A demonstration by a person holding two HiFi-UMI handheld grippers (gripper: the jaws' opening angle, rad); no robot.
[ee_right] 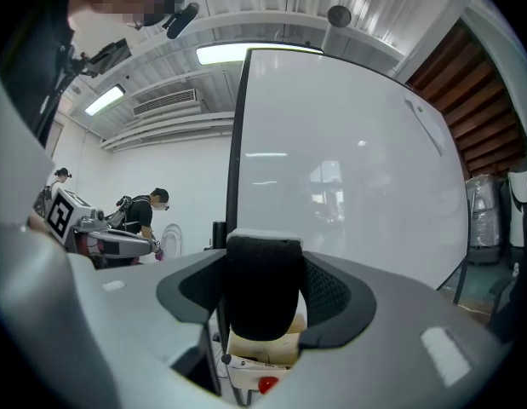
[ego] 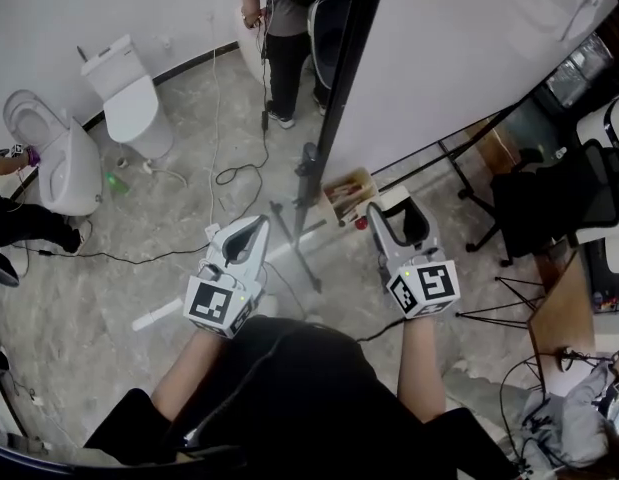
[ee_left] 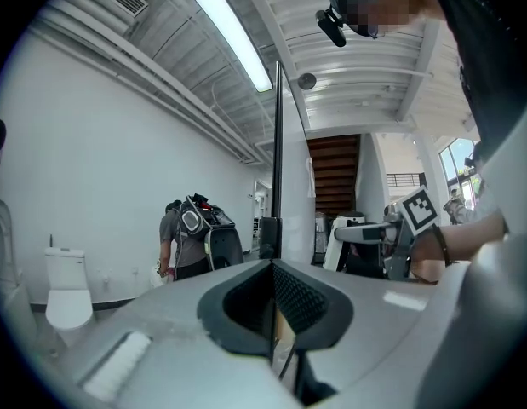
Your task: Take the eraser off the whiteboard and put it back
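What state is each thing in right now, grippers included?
White whiteboard: upright, blank.
Black felt eraser: off the whiteboard, clamped in right gripper.
Left gripper: shut, empty.
Small cardboard box: open.
White toilet by the wall: lid down.
Nearer white toilet: lid up.

The eraser (ee_right: 263,288) is black with a white back. The whiteboard (ego: 459,58) is white, black-framed. The left gripper (ego: 251,228) and right gripper (ego: 394,216) are pale grey with black-and-white square markers. The floor (ego: 109,298) is mottled grey.
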